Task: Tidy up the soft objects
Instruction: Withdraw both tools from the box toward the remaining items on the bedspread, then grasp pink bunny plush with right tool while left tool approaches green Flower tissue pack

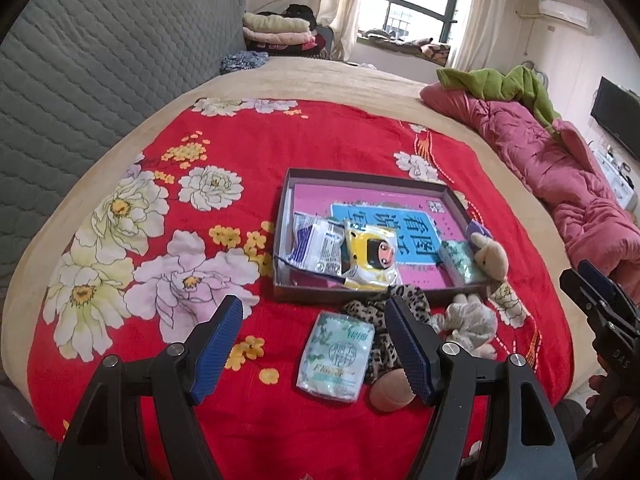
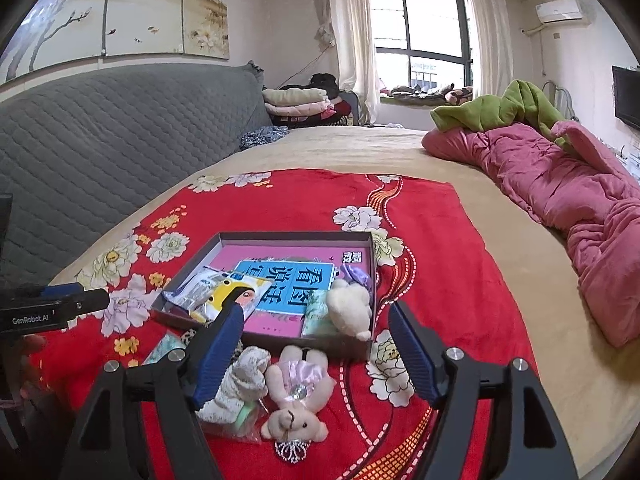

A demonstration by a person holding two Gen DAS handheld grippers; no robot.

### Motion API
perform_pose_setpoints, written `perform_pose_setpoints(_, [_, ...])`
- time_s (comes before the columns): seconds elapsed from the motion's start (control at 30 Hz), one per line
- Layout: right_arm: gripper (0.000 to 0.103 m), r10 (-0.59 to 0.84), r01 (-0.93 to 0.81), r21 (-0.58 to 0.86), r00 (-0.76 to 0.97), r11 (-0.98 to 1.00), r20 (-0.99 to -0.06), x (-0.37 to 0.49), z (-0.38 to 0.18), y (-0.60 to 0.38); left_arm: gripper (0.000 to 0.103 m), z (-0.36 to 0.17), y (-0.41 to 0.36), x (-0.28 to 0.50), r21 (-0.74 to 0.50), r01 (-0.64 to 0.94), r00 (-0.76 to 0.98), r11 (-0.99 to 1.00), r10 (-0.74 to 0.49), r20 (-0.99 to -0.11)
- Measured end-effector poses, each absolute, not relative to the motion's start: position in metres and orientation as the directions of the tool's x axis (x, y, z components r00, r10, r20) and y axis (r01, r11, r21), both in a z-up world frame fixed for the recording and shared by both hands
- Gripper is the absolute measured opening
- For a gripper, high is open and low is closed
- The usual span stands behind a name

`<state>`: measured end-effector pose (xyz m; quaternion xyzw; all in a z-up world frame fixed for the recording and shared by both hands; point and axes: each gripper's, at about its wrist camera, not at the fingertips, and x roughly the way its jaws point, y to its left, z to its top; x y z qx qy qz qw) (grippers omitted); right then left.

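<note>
Pink-dressed teddy bear (image 2: 298,396) lies between your wide-open, empty right hand-held gripper (image 2: 316,352); drop lower, pinch its body, then box (image 2: 276,236).

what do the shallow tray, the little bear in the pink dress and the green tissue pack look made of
Tray: probably matte cardboard, with thin straight grey walls. Bear: fuzzy cream plush in a shiny satin-like dress. Tissue pack: glossy plastic film, wrinkled and catching the light.
</note>
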<state>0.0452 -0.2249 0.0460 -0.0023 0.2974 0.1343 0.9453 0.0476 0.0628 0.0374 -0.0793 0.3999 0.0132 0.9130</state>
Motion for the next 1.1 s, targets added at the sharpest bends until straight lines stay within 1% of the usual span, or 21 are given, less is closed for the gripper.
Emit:
perform_pose_setpoints(0.3, [0.074,0.261,-0.274,0.069,0.763,0.959,-0.591,0.035,0.036,-0.221,0.075,0.028,0.060,0.040,-0.123,-0.087,0.661,0.989,-0.035,-0.750])
perform_pose_setpoints(0.63, [0.075,0.270,-0.290,0.077,0.713,0.954,-0.647,0.026,0.017,-0.217,0.075,0.021,0.050,0.036,-0.109,-0.064,0.643,0.992,-0.042,-0.764])
perform_pose_setpoints(0.9, [0.075,0.283,-0.278,0.122,0.664,0.953,-0.692,0.024,0.003,-0.221,0.075,0.000,0.049,0.036,-0.089,-0.063,0.594,0.994,-0.035,-0.804])
perform_pose_setpoints(1.1, [0.075,0.269,-0.279,0.112,0.626,0.954,-0.732,0.025,-0.009,-0.216,0.075,-0.014,0.045,0.037,-0.081,-0.050,0.566,0.995,-0.039,-0.824])
